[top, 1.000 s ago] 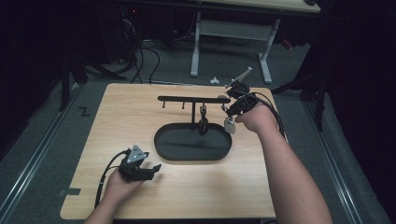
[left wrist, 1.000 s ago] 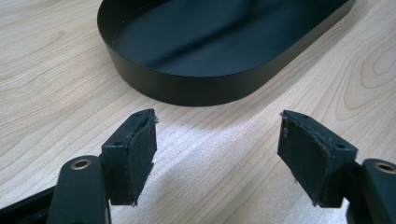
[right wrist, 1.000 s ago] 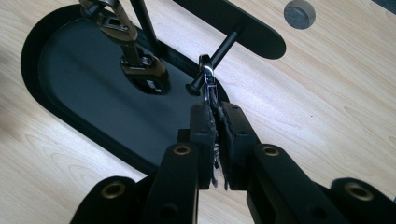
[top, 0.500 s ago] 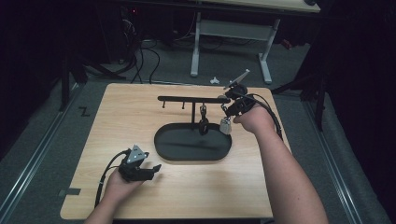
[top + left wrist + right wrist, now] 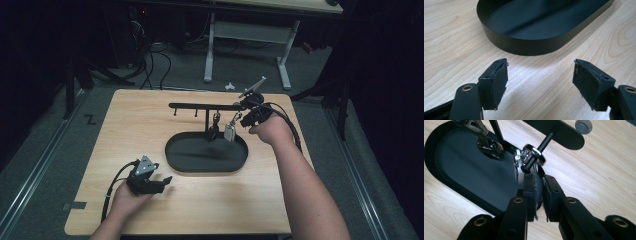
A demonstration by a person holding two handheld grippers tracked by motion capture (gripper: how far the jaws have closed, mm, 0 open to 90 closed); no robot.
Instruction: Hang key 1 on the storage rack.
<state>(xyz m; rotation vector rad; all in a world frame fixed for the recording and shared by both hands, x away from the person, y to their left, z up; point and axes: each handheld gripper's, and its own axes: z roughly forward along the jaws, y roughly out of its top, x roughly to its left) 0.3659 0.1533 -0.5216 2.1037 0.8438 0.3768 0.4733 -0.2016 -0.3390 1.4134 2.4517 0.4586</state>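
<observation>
Black claw (image 5: 540, 82) with fuzzy dark pads (image 5: 500, 82), brass-ringed screw holes, grey triangular plate.

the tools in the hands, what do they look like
Both are black, two-jawed, with brass-coloured rivets and frayed dark pads. The left tool carries a grey three-cornered plate and trails a black cable; the right tool trails one too. The forearms are bare, no sleeves.

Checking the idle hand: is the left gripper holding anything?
No, the left gripper's fingers stand wide apart over the bare table.
</observation>
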